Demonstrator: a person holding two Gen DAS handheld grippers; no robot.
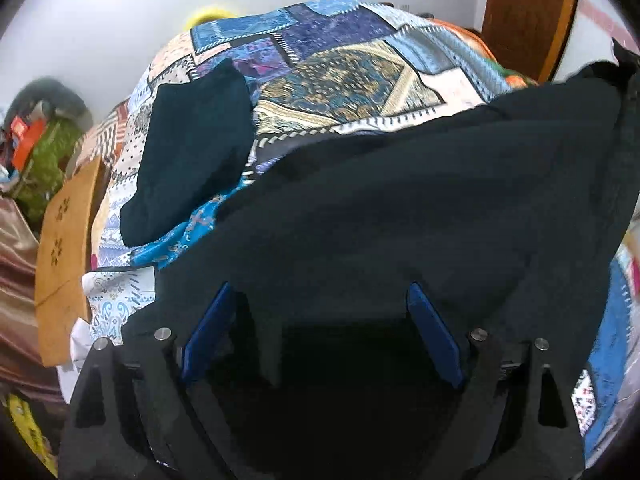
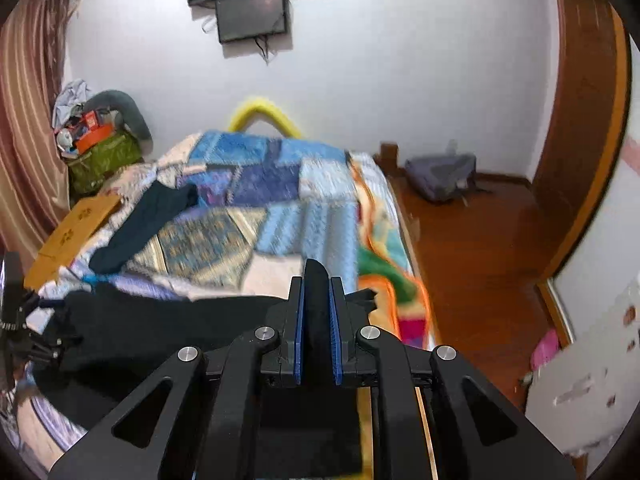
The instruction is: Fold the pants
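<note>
Dark navy pants [image 1: 400, 208] lie across the near part of a bed with a blue patchwork cover [image 1: 340, 64]. One leg end [image 1: 192, 152] stretches away to the far left. My left gripper [image 1: 320, 304] is open, its blue pads spread wide over the cloth. My right gripper [image 2: 317, 280] is shut on a fold of the pants [image 2: 160, 328] and holds it lifted at the bed's right side. The left gripper shows at the left edge of the right wrist view [image 2: 16, 320].
A tan cardboard piece [image 1: 64, 264] lies at the bed's left edge. Bags and clutter [image 2: 96, 140] stand by the striped curtain. A grey backpack [image 2: 444, 176] sits on the wooden floor right of the bed, near a wooden door frame [image 2: 588, 120].
</note>
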